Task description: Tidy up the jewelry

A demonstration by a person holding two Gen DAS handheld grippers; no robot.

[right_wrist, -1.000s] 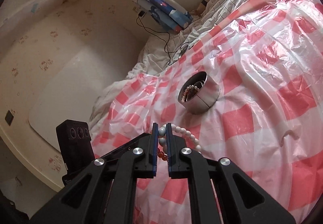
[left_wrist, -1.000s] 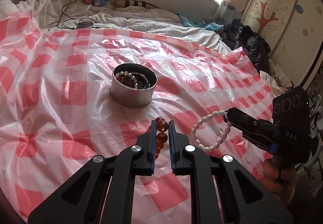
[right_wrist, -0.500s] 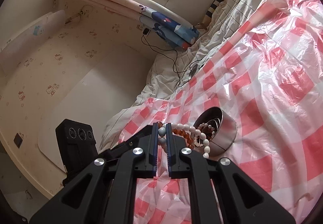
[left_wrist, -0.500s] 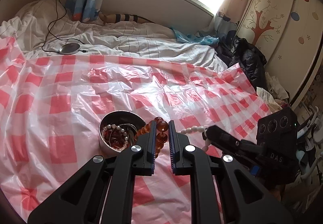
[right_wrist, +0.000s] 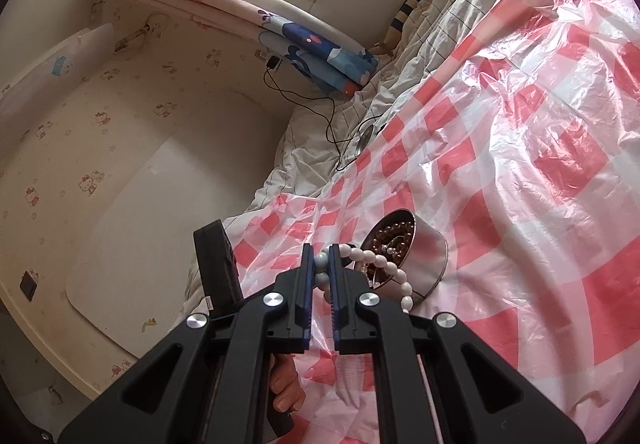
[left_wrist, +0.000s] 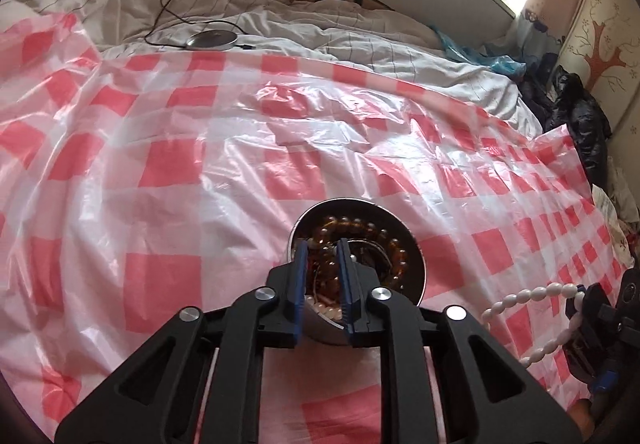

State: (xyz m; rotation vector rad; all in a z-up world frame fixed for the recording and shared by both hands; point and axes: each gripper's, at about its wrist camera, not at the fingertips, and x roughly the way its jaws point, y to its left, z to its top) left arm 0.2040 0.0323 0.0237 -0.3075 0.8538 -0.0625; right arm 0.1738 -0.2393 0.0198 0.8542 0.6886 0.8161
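Observation:
A round metal tin (left_wrist: 416, 272) stands on the red-and-white checked plastic sheet (left_wrist: 160, 171). An amber bead bracelet (left_wrist: 384, 240) lies coiled inside it with other beads. My left gripper (left_wrist: 322, 248) hangs just over the tin's near side, its jaws slightly apart and empty. My right gripper (right_wrist: 321, 258) is shut on a white bead bracelet (right_wrist: 386, 264), which hangs in a loop in front of the tin (right_wrist: 428, 256). In the left wrist view the white bracelet (left_wrist: 532, 294) hangs at the lower right from the right gripper (left_wrist: 576, 312).
White bedding (left_wrist: 280, 23) lies beyond the sheet, with a round grey charger (left_wrist: 212, 39) and its cable. Dark clothes (left_wrist: 576, 111) are heaped at the right edge by a wardrobe. The other hand and the left gripper's body (right_wrist: 218, 264) show in the right wrist view.
My left gripper moved over the tin and opened; the amber bracelet dropped from it into the tin. My right gripper still holds the white bracelet, now close beside the tin.

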